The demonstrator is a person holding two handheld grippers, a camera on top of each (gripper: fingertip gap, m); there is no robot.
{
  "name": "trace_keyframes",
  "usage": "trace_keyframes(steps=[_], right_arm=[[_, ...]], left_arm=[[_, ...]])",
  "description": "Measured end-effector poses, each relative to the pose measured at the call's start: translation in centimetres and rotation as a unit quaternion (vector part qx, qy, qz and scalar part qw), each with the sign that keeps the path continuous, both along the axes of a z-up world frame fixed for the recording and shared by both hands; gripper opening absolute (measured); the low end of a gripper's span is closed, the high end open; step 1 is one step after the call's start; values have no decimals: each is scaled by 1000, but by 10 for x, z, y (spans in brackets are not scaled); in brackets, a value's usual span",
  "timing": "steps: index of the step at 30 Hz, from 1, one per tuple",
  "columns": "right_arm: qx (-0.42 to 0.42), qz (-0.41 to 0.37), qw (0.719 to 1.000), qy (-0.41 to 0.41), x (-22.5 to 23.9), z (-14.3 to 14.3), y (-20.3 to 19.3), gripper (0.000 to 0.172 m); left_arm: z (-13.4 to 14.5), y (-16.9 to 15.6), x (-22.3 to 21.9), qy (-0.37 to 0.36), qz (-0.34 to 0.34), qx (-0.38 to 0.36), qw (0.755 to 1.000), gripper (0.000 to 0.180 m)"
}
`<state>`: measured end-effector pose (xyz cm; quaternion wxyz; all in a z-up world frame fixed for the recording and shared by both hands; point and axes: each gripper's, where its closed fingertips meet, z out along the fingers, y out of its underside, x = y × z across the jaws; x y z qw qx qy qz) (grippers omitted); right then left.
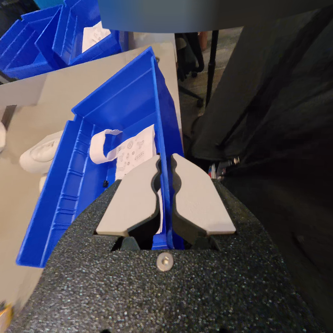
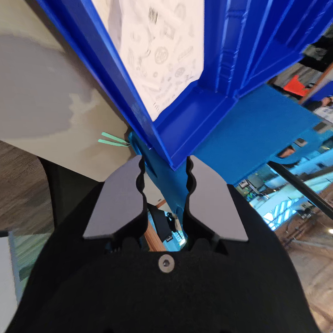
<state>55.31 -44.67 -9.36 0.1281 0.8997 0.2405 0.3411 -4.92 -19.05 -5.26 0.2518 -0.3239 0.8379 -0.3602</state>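
- Now the left gripper (image 1: 165, 158) has its jaws narrowed onto the blue bin's (image 1: 115, 108) wall at 12 o'clock.
- Right gripper (image 2: 165, 158) jaws stand wide around a teal piece (image 2: 167, 183), bin corner above.
- Paper sheet (image 1: 138, 146) lies inside the bin.

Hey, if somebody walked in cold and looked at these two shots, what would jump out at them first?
Probably the bright blue bin on the beige table, with a printed sheet of drawings lying inside. The left gripper is clamped on the bin's side wall, one finger on each face. In the right wrist view, the right gripper stands open just below the bin's corner.
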Motion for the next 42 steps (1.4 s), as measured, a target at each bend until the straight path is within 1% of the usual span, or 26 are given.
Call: trace_keyframes(steps=[2, 4, 6, 8, 10, 12, 14, 16, 18, 20, 21, 22, 23, 24, 26, 27, 28, 30, 33, 35, 37, 40, 42], right_arm=[[26, 13, 999, -27, -36, 16, 19, 46], [64, 39, 997, -28, -88, 26, 42, 46], [107, 91, 990, -1, -152, 30, 64, 44], [149, 148, 977, 35, -217, 34, 81, 42], [185, 177, 965, 61, -267, 42, 93, 40], [214, 181, 957, 75, -299, 48, 101, 40], [228, 170, 954, 95, -318, 44, 107, 40], [229, 148, 956, 103, -321, 32, 109, 40], [232, 109, 962, 98, -310, 17, 106, 42], [250, 70, 961, 96, -297, 3, 100, 43], [267, 54, 957, 100, -291, -3, 97, 43], [285, 46, 952, 105, -288, -8, 95, 42], [300, 42, 947, 107, -284, -13, 94, 42], [311, 40, 944, 102, -279, -17, 92, 42], [324, 41, 941, 87, -267, -25, 90, 42], [333, 42, 938, 86, -263, -29, 91, 38], [352, 43, 930, 101, -262, -32, 94, 35], [392, 45, 909, 134, -261, -30, 102, 34], [404, 50, 899, 161, -251, -33, 109, 33], [392, 63, 905, 153, -236, -33, 112, 32], [373, 85, 913, 140, -222, -32, 116, 31], [328, 113, 932, 105, -197, -30, 125, 31], [282, 132, 948, 69, -180, -29, 132, 28]], left_arm=[[-8, -17, 15, 6, -18, -28, 999, 8], [-19, -32, 32, 7, -37, -40, 999, 7], [-28, -46, 49, 4, -55, -41, 998, 7], [-33, -59, 69, 12, -54, -65, 996, 5], [-37, -76, 90, 14, -52, -83, 995, 5], [-43, -92, 112, 11, -46, -92, 995, 5], [-48, -108, 134, -4, -38, -95, 995, 5], [-56, -122, 155, -12, -25, -97, 995, 6], [-61, -134, 171, -23, -13, -103, 994, 7], [-53, -148, 173, -41, -22, -154, 987, 13], [-47, -153, 169, -44, -34, -181, 982, 18], [-42, -156, 164, -47, -44, -202, 977, 30], [-38, -156, 158, -52, -56, -215, 974, 38], [-34, -152, 151, -62, -66, -223, 971, 39], [-27, -134, 139, -88, -71, -236, 965, 39], [-25, -123, 134, -95, -69, -243, 963, 39], [-26, -110, 129, -95, -68, -251, 961, 39], [-33, -83, 123, -83, -54, -260, 960, 39], [-53, -44, 119, -59, -19, -263, 963, 39], [-64, -25, 116, -44, 1, -269, 962, 39], [-74, -13, 111, -26, 7, -272, 962, 39], [-81, -4, 105, -15, 0, -262, 965, 39], [-83, -2, 102, -11, -10, -254, 967, 39]])
